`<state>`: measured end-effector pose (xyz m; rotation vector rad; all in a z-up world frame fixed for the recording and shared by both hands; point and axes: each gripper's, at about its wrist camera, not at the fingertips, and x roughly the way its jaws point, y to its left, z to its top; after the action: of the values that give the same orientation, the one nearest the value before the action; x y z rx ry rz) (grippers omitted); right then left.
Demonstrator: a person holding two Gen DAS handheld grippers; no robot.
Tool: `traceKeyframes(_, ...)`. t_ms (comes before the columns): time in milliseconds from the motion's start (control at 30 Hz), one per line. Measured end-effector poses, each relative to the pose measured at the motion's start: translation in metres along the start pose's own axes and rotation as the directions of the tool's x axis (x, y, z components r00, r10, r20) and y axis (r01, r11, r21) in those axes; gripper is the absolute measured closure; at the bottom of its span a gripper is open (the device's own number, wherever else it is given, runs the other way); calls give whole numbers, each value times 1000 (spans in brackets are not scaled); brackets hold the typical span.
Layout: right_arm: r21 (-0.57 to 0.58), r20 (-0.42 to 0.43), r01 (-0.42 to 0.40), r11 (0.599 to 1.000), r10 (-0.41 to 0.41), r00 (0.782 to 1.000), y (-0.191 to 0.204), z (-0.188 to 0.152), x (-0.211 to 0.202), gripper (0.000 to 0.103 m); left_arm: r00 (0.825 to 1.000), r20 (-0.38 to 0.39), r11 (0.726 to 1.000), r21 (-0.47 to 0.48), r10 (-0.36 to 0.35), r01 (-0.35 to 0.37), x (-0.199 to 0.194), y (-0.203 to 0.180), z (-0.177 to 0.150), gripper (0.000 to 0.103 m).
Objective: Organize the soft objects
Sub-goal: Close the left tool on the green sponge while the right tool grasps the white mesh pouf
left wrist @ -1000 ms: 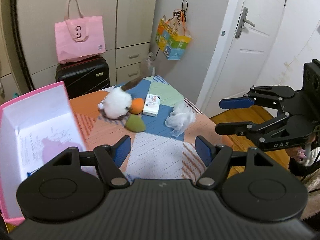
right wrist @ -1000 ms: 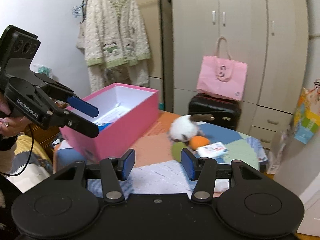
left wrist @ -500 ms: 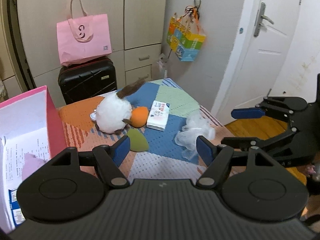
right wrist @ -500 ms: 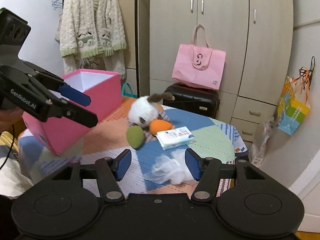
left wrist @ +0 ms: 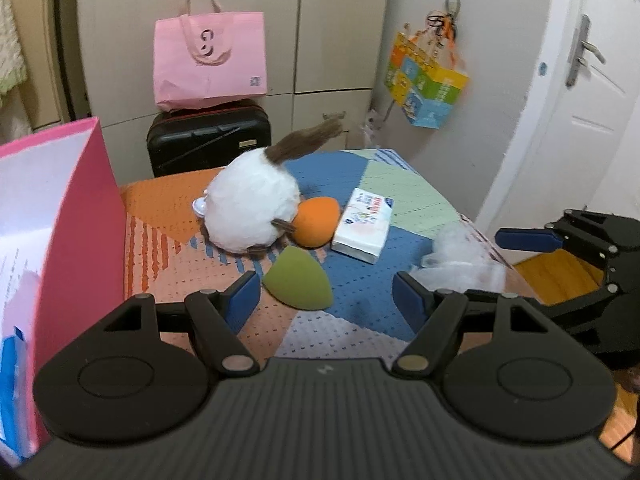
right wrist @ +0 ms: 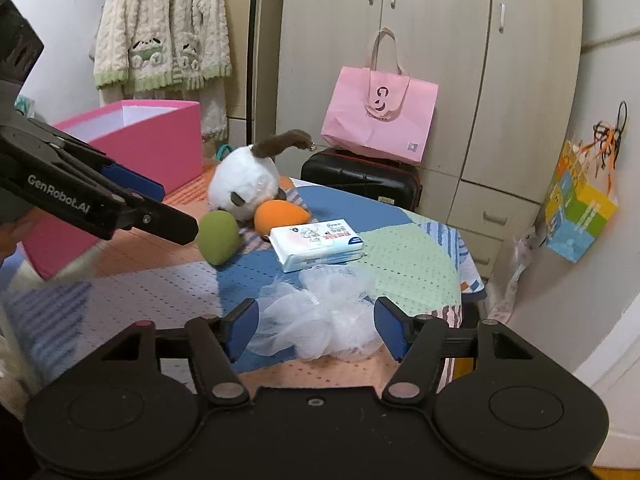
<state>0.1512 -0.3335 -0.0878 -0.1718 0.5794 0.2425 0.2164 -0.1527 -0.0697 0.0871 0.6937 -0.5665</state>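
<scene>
Biggest worry at this point was the white fluffy mesh bath pouf [right wrist: 320,312]: it sat at the near right edge of the round table with the patchwork cloth [right wrist: 408,264], and the right gripper [right wrist: 314,326] had it framed between its blue pads, jaws opening, nothing clamped as far as I could see. That netting is all loose loops, so my guess is a pinch could catch just a few strands and the rest would sag or snag, or a shove could nudge it off the table edge. The left gripper [left wrist: 326,300] was also released, empty, with the olive-green teardrop foam sponge [left wrist: 298,282] lying just past its left pad; that rounded shape could squirt out sideways if squeezed off-centre. Both tools were working the same small patch, so bumping each other looked like a real risk too. The pink cardboard box with the white inside [right wrist: 132,148] stood at the far left, well apart from the pouf, so it'd be a long carry with a floppy load. Head count: one pouf, one green sponge, one orange teardrop foam sponge [right wrist: 280,216] touching the one white round plush toy with brown ears [right wrist: 246,180], one white flat pack of tissues [right wrist: 316,242] in the middle, one pink box. Five loose things on the table, none in the box that I could tell, though its inside was mostly hidden.
</scene>
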Motion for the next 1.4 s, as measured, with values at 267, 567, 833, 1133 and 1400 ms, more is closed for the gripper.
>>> traceKeyframes(267, -20, 28, 11, 1000, -11, 1000, -3, -5, 20, 23, 997, 49, 998, -31, 52, -50, 27, 4, -4, 31)
traceKeyframes(567, 28, 0, -3, 1000, 3, 1000, -5, -11, 34, 20, 994, 49, 993, -61, 102, -99, 49, 13, -8, 31)
traceKeyframes(833, 55, -39, -14, 998, 16, 999, -1, -14, 44, 19, 992, 45, 992, -47, 116, -114, 52, 11, -15, 31)
traceKeyframes(1133, 83, -28, 13, 996, -10, 1000, 2, -17, 43, 19, 995, 22, 995, -25, 98, -98, 55, 8, -17, 55)
traceKeyframes(1400, 49, 9, 41, 998, -42, 999, 9, -17, 40, 33, 995, 25, 995, -16, 96, -96, 45, 4, -19, 58)
